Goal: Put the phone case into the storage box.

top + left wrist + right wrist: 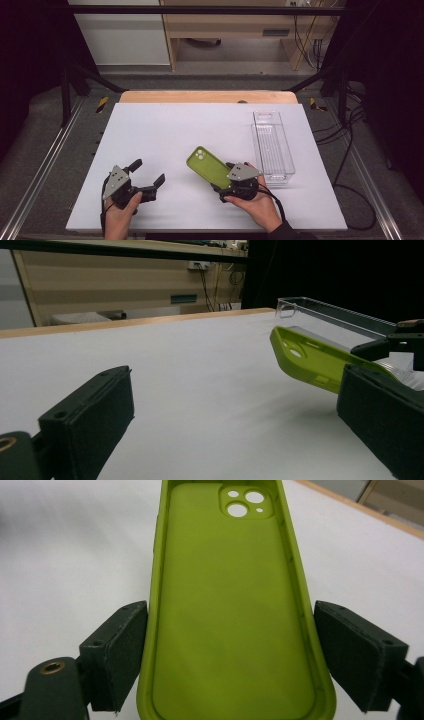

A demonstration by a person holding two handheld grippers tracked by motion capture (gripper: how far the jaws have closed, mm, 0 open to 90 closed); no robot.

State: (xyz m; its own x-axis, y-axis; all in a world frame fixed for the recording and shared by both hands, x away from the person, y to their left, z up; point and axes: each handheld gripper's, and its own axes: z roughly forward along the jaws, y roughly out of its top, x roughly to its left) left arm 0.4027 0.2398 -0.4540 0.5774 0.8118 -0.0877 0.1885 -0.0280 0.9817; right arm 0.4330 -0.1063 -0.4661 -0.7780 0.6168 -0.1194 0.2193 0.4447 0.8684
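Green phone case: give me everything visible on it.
The green phone case looks like matte lime silicone, empty, open side up, with a raised rim and camera holes at its far end. The right claw is shut on its long edges near the bottom end, holding it tilted above the white table, left of the clear bin.

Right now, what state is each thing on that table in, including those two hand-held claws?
Green phone case: empty, open side facing the right gripper's camera, clamped by its two long edges and lifted off the table.
Right gripper: shut on the phone case.
Left gripper: open, nothing between its jaws.
Clear plastic bin: upright, lidless, looks empty, standing apart from the case.
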